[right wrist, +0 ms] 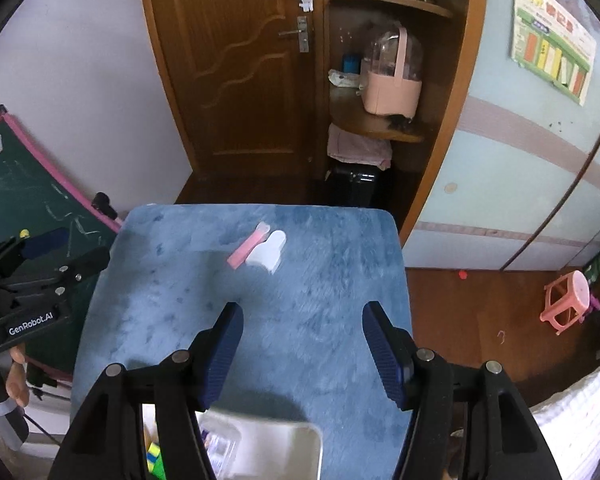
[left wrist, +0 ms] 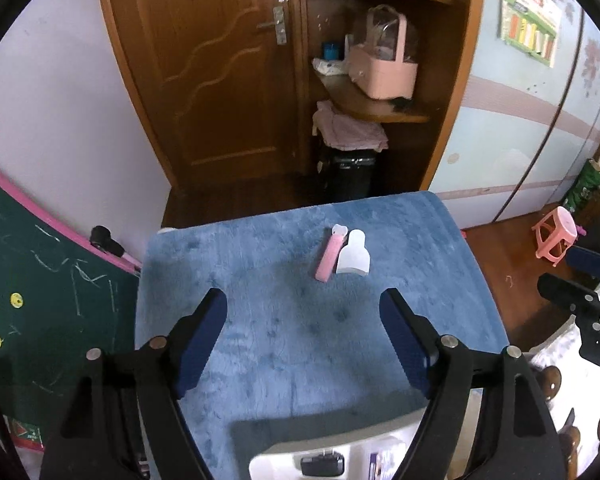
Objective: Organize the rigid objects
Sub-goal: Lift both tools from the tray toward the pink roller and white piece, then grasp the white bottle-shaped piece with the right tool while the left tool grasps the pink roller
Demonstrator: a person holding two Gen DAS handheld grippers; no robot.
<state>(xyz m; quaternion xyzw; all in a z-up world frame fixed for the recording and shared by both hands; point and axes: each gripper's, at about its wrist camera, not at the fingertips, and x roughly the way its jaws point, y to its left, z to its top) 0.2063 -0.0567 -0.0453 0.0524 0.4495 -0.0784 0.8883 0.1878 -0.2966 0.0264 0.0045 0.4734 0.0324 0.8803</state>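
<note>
The pink stick (left wrist: 326, 258) and white scraper (left wrist: 353, 257) lie side by side near the table's (left wrist: 260, 360) far edge, long axes pointing toward it. The left gripper (left wrist: 304, 344) and right gripper (right wrist: 302, 354) hang open and empty.

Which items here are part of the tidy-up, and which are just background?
Job:
- pink rectangular plastic stick on the blue plush mat
- white bottle-shaped plastic piece, touching it
- white plastic bin at the near edge

Background:
- pink plastic stool
- green chalkboard
- pink handled basket
- brown wooden door
</note>
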